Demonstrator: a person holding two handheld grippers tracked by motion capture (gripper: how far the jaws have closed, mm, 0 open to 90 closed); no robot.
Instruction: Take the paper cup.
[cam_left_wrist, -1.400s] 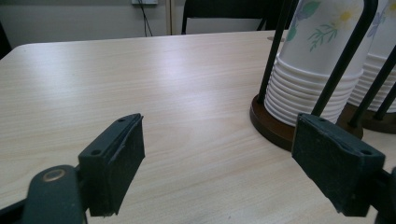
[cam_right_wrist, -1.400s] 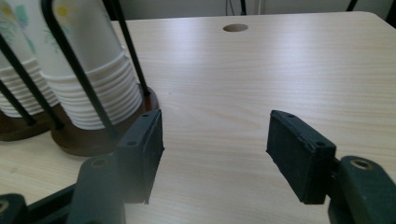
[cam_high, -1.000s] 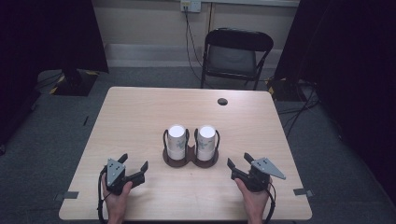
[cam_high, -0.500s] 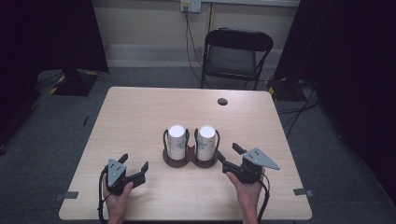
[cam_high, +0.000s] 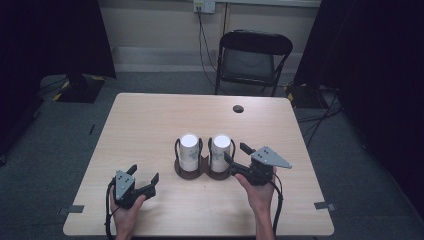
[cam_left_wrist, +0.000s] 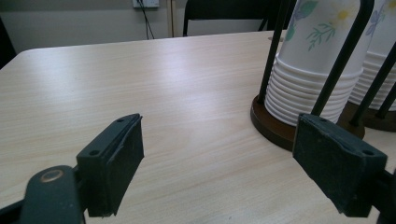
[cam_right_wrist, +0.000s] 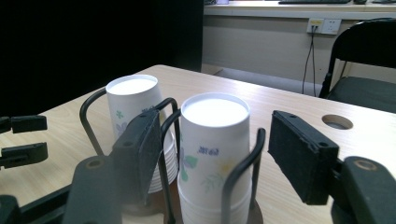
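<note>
High view showed two stacks of upturned paper cups standing side by side in a dark double holder (cam_high: 202, 173) near the middle of the table (cam_high: 150, 120); the left cup stack (cam_high: 189, 150) and the right cup stack (cam_high: 220, 151) each stood upright, long axis vertical, closed bases up and rims down toward the holder's base, with black wire loops rising beside them. The right gripper (cam_high: 236, 153) sat just beside the right cup stack, its jaws aimed across the table at the upper part of that stack. Right gripper view showed the right cup stack (cam_right_wrist: 214, 140) between the two pads with a gap on each side, so the jaws were parted and not pressing, though they had just been closing; the left cup stack (cam_right_wrist: 133, 105) stood behind the left pad. Compared with one second earlier, the right hand had travelled from the table's near right area up and inward to the holder, while the cups and holder had not shifted. The left gripper (cam_high: 144, 179) rested at the near left of the table, well apart from the holder and unmoved; left gripper view showed its jaws spread wide over bare wood, with the holder base (cam_left_wrist: 273, 126) and nested cup rims (cam_left_wrist: 308, 91) ahead to the right.
</note>
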